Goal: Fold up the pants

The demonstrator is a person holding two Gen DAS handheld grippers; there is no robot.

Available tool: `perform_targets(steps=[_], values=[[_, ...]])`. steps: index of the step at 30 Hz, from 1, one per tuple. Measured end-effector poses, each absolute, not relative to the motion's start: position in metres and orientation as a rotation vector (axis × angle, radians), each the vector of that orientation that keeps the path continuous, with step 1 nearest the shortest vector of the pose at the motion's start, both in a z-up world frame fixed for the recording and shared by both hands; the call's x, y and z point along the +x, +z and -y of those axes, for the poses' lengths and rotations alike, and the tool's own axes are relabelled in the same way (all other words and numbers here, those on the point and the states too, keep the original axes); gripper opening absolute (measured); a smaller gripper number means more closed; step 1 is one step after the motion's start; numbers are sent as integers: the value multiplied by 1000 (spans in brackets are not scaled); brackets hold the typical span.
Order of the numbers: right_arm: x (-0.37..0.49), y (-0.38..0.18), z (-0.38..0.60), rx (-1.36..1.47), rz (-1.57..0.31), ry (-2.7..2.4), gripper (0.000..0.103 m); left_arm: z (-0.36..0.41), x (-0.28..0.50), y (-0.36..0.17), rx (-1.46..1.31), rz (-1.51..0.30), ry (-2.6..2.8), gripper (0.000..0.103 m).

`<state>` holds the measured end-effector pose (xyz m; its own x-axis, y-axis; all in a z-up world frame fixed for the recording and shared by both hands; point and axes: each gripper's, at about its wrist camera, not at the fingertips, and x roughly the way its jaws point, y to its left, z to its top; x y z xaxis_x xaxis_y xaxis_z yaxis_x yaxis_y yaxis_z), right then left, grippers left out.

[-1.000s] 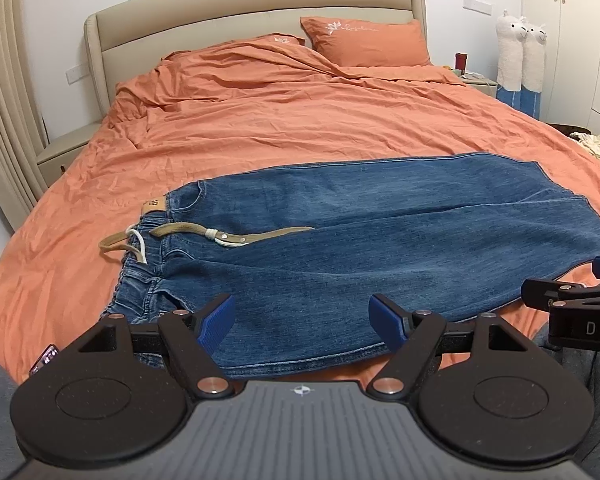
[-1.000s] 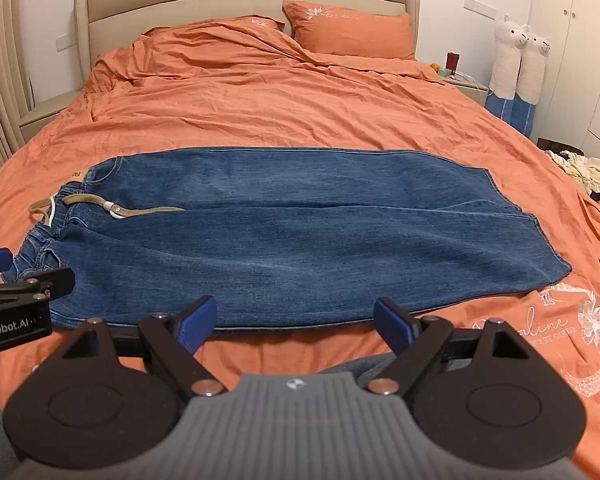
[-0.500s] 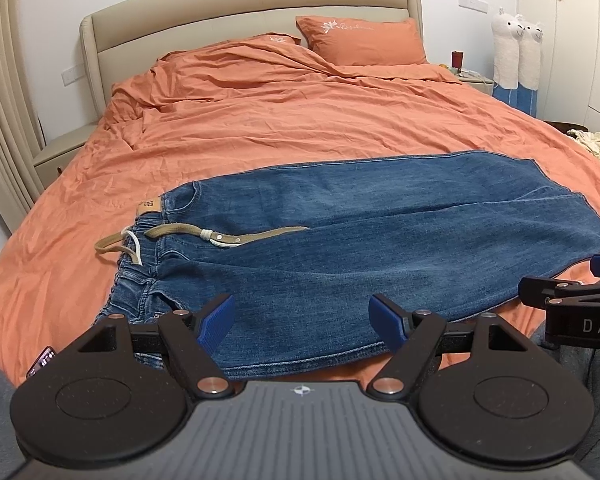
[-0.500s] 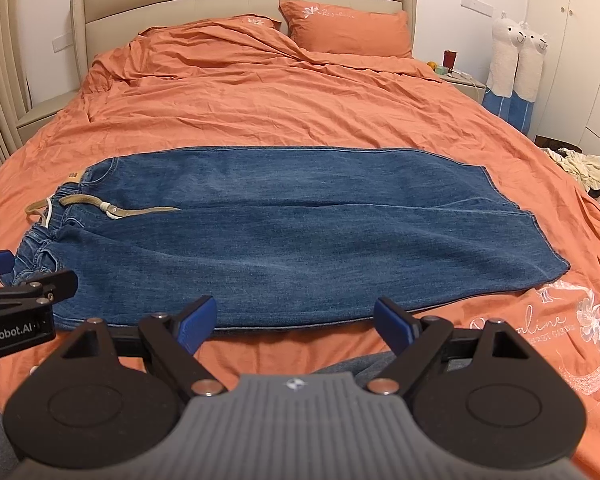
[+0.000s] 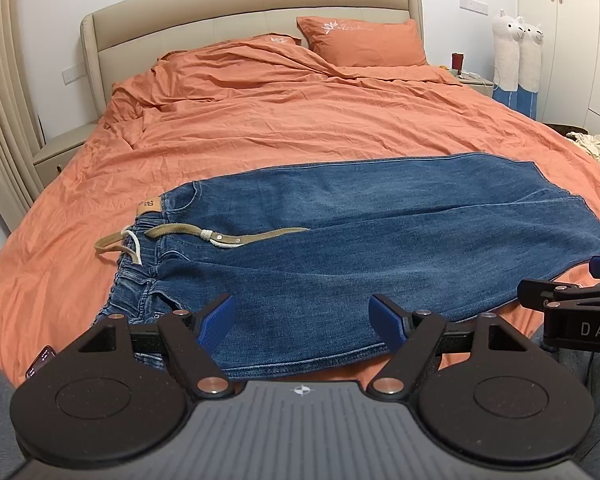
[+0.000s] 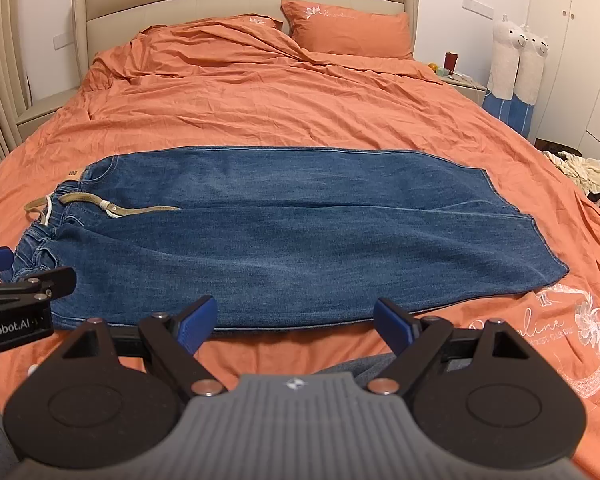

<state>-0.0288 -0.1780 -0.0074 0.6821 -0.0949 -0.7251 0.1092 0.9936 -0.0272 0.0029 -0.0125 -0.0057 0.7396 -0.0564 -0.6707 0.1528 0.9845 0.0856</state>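
**Both grippers held open above the near edge of jeans spread on a bed**

Compared with the frames of a second and half a second ago, little has changed. The jeans (image 5: 360, 248) lie in the same flat spread across the orange bed (image 5: 300, 120), and both grippers keep the same wide gap between their blue pads. In the left wrist view the scene sits slightly further to the right than before; in the right wrist view the framing is nearly the same.

The jeans lie crosswise on the bed, waistband to the left and leg hems to the right, the two legs side by side and unfolded. A tan belt (image 5: 204, 234) with a white cord trails from the waistband onto the denim.

The left gripper (image 5: 302, 318) is level, pointing toward the headboard (image 5: 252, 8), fingers spread wide and holding nothing; its tips hang over the near edge of the jeans close to the waistband end. The right gripper (image 6: 294, 322) is also level and spread wide, empty, with its tips over the near edge at mid-leg. Each gripper appears at the side of the other's view, so they are side by side and apart.

An orange pillow (image 6: 348, 34) leans against the headboard, and two plush alpacas (image 6: 518, 64) stand by the wall to the right.
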Motion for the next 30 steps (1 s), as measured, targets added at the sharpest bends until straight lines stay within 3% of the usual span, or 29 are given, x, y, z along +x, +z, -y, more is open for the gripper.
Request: perform_targets(steps=[30], values=[[-26,-12,179,31,-830,-112,82,8,2,-11,124,-736,-113,89]])
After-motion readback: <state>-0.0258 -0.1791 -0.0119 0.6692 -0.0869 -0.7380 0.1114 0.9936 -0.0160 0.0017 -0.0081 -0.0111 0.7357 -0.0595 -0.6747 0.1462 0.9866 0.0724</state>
